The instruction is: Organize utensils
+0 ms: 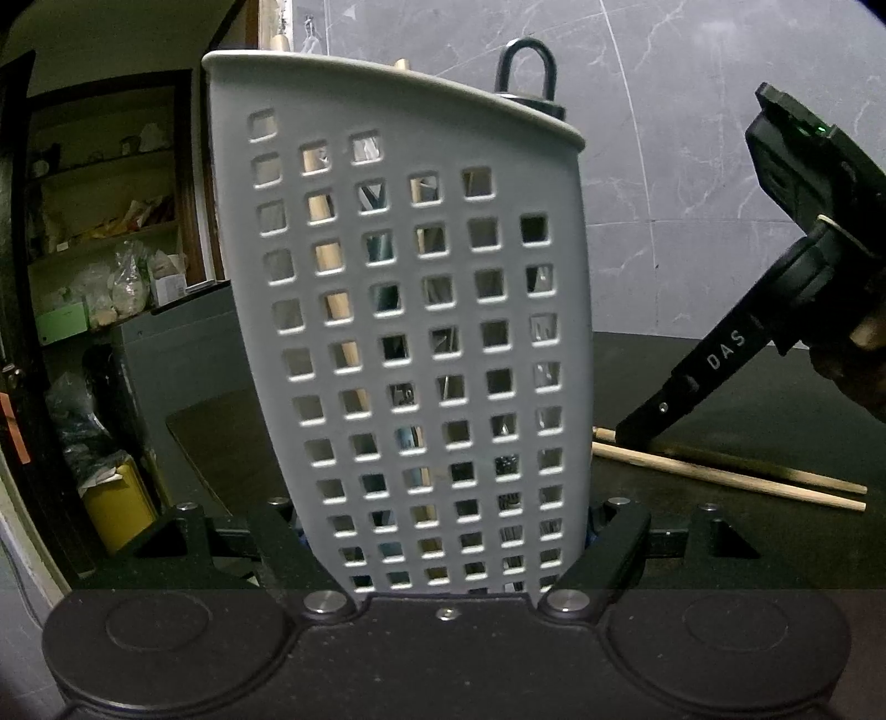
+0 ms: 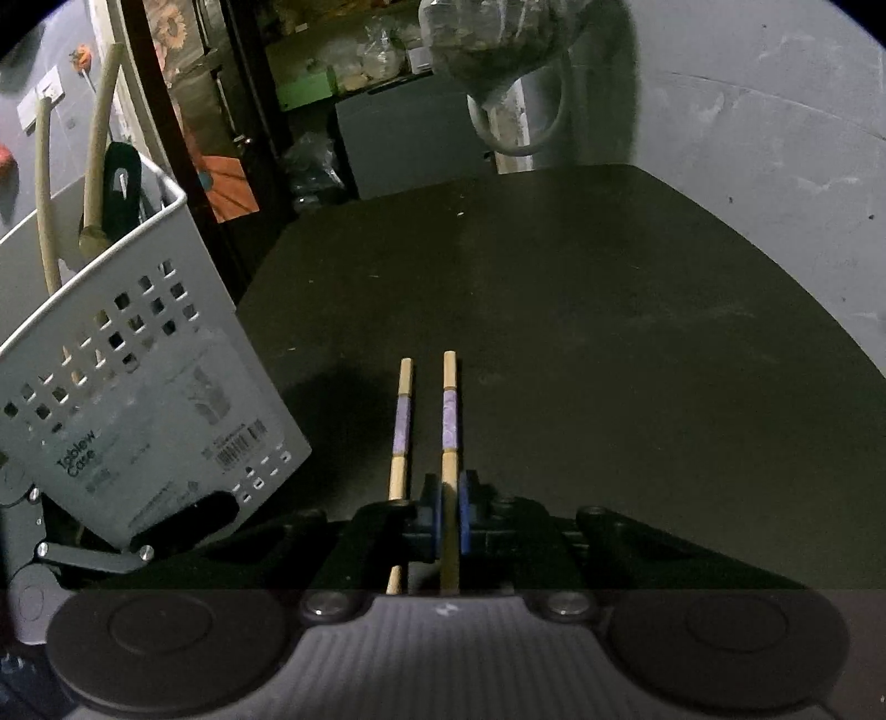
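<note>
A grey perforated utensil holder [image 1: 410, 332] stands on the black table, with my left gripper [image 1: 448, 531] shut on its lower sides. Wooden handles [image 2: 99, 138] and a black looped handle [image 1: 526, 72] stick out of its top. Two wooden chopsticks with purple bands lie side by side on the table to the right of the holder [image 2: 138, 387]. My right gripper [image 2: 449, 509] is shut on the right chopstick [image 2: 449, 410], its blue pads pressing both sides. The left chopstick [image 2: 401, 421] lies loose just outside the jaws. In the left wrist view the right gripper [image 1: 628, 435] slants down onto the chopsticks [image 1: 747, 476].
The black table [image 2: 609, 332] stretches ahead to a grey marbled wall. A grey cabinet [image 2: 404, 144] and cluttered shelves [image 1: 105, 232] stand beyond the table's left edge. A yellow box [image 1: 119, 504] sits on the floor. A bag [image 2: 498, 50] hangs above the far edge.
</note>
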{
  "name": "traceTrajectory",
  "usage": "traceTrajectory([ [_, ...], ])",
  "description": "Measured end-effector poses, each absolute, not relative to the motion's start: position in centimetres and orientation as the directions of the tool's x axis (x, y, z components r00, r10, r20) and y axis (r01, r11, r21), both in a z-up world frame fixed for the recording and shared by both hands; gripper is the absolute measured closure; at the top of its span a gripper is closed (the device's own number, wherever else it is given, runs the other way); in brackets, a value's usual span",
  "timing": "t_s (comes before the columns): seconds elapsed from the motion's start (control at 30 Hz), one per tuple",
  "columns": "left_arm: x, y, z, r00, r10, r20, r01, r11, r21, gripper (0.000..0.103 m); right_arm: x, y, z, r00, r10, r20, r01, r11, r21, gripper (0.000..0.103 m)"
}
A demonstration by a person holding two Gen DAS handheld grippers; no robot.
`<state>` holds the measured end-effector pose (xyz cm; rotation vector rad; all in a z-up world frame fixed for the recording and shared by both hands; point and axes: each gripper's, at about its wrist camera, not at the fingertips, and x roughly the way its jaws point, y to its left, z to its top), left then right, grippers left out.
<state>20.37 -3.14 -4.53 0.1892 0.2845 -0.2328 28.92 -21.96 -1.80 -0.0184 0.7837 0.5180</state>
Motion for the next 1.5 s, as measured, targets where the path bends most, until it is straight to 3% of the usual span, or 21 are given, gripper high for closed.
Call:
traceTrajectory([
  [0.27, 20.2, -3.3, -4.5, 0.934, -0.196, -0.299, 0.25, 0.956, 0.155, 0.024, 28.8, -21.6, -2.0, 0.574, 0.462, -0.676, -0.473, 0.861, 0.187, 0.094],
  [0.3, 20.2, -3.3, -4.5, 0.934, -0.197, -0.298, 0.251, 0.956, 0.154, 0.024, 29.1, -21.7, -2.0, 0.572, 0.469, -0.673, -0.465, 0.861, 0.205, 0.09],
  [0.43, 20.2, -3.3, -4.5, 0.934, -0.199, -0.298, 0.252, 0.956, 0.151, 0.024, 29.6, -22.5, -1.9, 0.555, 0.51, -0.657, -0.438, 0.851, 0.29, 0.05],
  [0.63, 20.2, -3.0, -4.4, 0.933, -0.203, -0.298, 0.254, 0.956, 0.145, 0.024, 29.1, -20.2, -1.7, 0.571, 0.46, -0.68, -0.467, 0.863, 0.191, 0.028],
  [0.77, 20.2, -2.8, -4.4, 0.932, -0.206, -0.297, 0.256, 0.956, 0.14, 0.024, 28.7, -18.0, -1.9, 0.598, 0.388, -0.701, -0.485, 0.872, 0.068, 0.028],
  [0.9, 20.3, -2.5, -4.3, 0.932, -0.21, -0.296, 0.259, 0.956, 0.137, 0.024, 28.2, -16.6, -2.2, 0.627, 0.351, -0.695, -0.492, 0.87, -0.005, 0.036],
  [1.03, 20.3, -2.4, -4.3, 0.931, -0.212, -0.296, 0.26, 0.956, 0.134, 0.024, 27.8, -16.4, -2.3, 0.643, 0.36, -0.676, -0.483, 0.876, 0.008, 0.061],
  [1.17, 20.3, -2.4, -4.3, 0.931, -0.212, -0.296, 0.26, 0.956, 0.134, 0.024, 27.8, -16.2, -2.3, 0.646, 0.365, -0.67, -0.484, 0.875, 0.01, 0.064],
  [1.23, 20.3, -2.4, -4.3, 0.931, -0.212, -0.296, 0.26, 0.956, 0.134, 0.024, 27.9, -16.0, -2.3, 0.648, 0.37, -0.666, -0.491, 0.871, 0.006, 0.075],
  [1.37, 20.3, -2.4, -4.3, 0.931, -0.213, -0.296, 0.262, 0.956, 0.136, 0.024, 28.0, -16.6, -2.1, 0.633, 0.387, -0.671, -0.493, 0.869, 0.036, 0.073],
  [1.43, 20.3, -2.4, -4.3, 0.931, -0.213, -0.296, 0.262, 0.955, 0.136, 0.024, 28.4, -17.4, -1.8, 0.606, 0.418, -0.677, -0.486, 0.868, 0.1, 0.064],
  [1.5, 20.3, -2.3, -4.2, 0.931, -0.214, -0.295, 0.263, 0.955, 0.135, 0.024, 28.3, -18.5, -1.4, 0.597, 0.438, -0.672, -0.476, 0.868, 0.143, 0.062],
])
